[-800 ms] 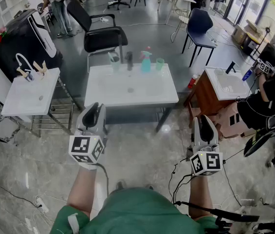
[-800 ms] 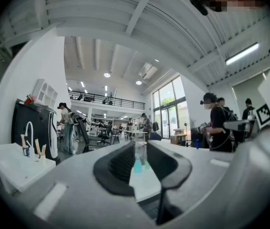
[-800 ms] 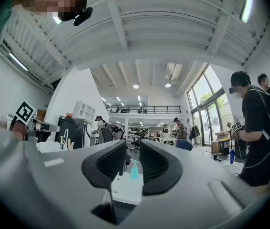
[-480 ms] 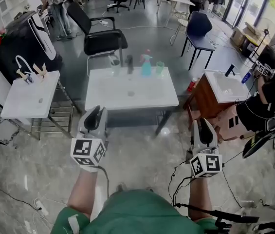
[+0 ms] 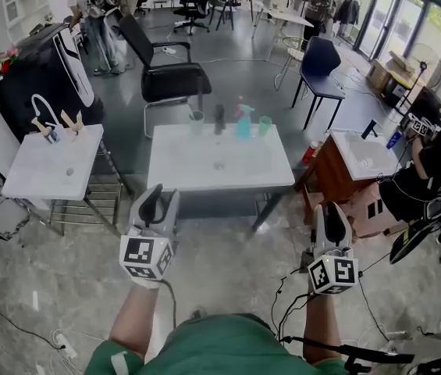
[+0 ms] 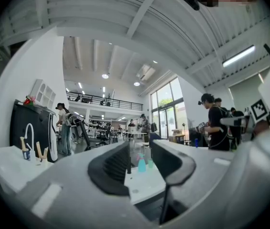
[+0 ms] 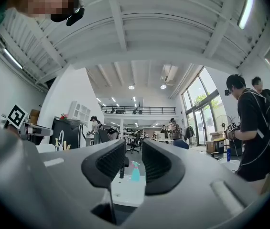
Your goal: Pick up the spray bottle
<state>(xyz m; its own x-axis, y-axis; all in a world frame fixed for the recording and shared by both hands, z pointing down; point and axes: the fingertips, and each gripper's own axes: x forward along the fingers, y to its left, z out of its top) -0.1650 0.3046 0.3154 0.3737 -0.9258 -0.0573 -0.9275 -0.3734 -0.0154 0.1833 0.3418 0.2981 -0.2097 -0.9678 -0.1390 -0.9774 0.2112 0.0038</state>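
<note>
Judging against the earlier frames, the white table (image 5: 204,174) is seen shifted lower and slightly rightward in the head view, and more of the far room is taken in; both grippers are held short of its near edge as before, with nothing gripped. At far left a small white side table (image 5: 48,170) on metal legs is seen. The left gripper (image 5: 151,203), grey plastic with a marker cube at its rear, is pointed toward the table; its ribbed black pads (image 6: 111,168) are kept apart, with only air between them. Along the far edge of the glossy, rectangular tabletop a row is stood: a translucent green cup (image 5: 197,118); a slim dark bottle (image 5: 219,119); the spray bottle (image 5: 243,123), teal-bodied with a pink trigger head; a second green cup (image 5: 264,125). The spray bottle is stood upright, well apart from both grippers, and is framed far off in the gap between each pair of jaws. The right gripper (image 5: 331,219) is likewise held with jaws parted and empty; a wooden cabinet (image 5: 325,151) topped by a white basin is seen at far right.
</note>
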